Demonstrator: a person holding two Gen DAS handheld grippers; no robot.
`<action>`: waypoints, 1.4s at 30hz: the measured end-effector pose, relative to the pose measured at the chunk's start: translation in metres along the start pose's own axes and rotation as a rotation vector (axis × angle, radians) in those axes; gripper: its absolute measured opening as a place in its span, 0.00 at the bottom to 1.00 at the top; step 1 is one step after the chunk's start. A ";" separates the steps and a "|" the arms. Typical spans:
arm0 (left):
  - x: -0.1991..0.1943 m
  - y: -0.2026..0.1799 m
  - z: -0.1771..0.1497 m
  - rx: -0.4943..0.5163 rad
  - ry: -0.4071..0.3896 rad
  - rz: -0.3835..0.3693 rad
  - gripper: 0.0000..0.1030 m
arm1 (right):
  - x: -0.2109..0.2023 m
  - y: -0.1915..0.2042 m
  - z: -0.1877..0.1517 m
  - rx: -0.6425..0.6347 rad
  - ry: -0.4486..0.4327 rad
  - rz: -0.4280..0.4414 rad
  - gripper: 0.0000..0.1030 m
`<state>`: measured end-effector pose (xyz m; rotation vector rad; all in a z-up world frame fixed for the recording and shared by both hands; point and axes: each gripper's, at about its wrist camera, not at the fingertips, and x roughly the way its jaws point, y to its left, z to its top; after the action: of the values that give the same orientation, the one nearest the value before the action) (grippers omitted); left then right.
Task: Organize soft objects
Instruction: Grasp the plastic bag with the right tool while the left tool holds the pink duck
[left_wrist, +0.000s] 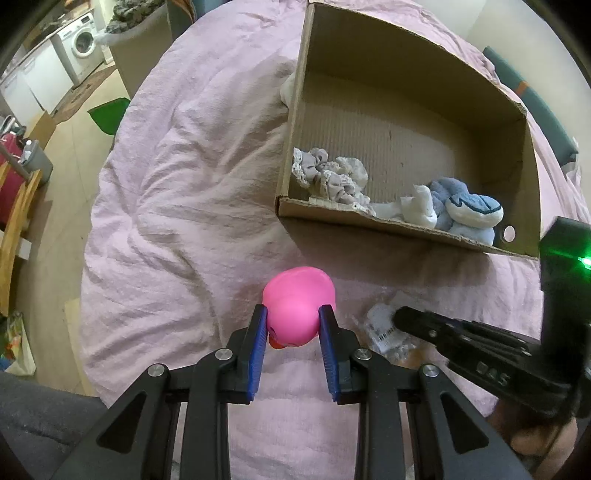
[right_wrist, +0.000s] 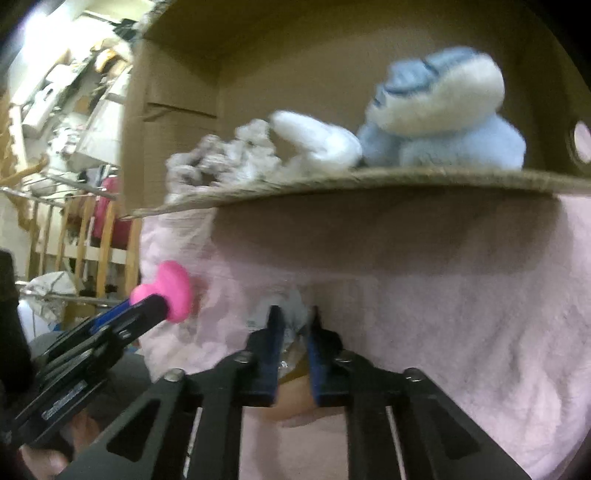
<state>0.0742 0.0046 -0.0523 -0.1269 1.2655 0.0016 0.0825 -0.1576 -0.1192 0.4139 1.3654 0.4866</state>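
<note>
My left gripper (left_wrist: 293, 314) is shut on a pink soft duck toy (left_wrist: 299, 304), held just above the pink bedspread; the toy also shows in the right wrist view (right_wrist: 171, 290). My right gripper (right_wrist: 295, 317) is shut on a clear plastic packet with a white label (right_wrist: 291, 319), low on the bedspread; the packet also shows in the left wrist view (left_wrist: 386, 328). An open cardboard box (left_wrist: 369, 218) lies ahead, holding a blue and white plush (left_wrist: 469, 214), a white soft piece (left_wrist: 417, 208) and a grey lacy scrunchie (left_wrist: 332, 179).
A pink bedspread (left_wrist: 184, 203) covers the bed. A white cloth (left_wrist: 288, 88) lies behind the box's left wall. The floor, a washing machine (left_wrist: 83, 40) and a wooden rack (left_wrist: 11, 221) are off the bed's left edge.
</note>
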 end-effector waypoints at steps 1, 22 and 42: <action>-0.001 0.000 0.000 -0.002 -0.003 -0.001 0.24 | -0.004 0.003 -0.001 -0.007 -0.010 0.014 0.10; -0.027 -0.001 -0.007 0.033 -0.093 0.017 0.24 | -0.092 0.001 -0.026 0.007 -0.215 0.065 0.10; -0.088 -0.022 0.025 0.093 -0.298 -0.013 0.24 | -0.172 -0.005 -0.006 -0.041 -0.454 0.009 0.09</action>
<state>0.0727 -0.0083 0.0412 -0.0522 0.9651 -0.0483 0.0539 -0.2571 0.0184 0.4637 0.9146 0.3973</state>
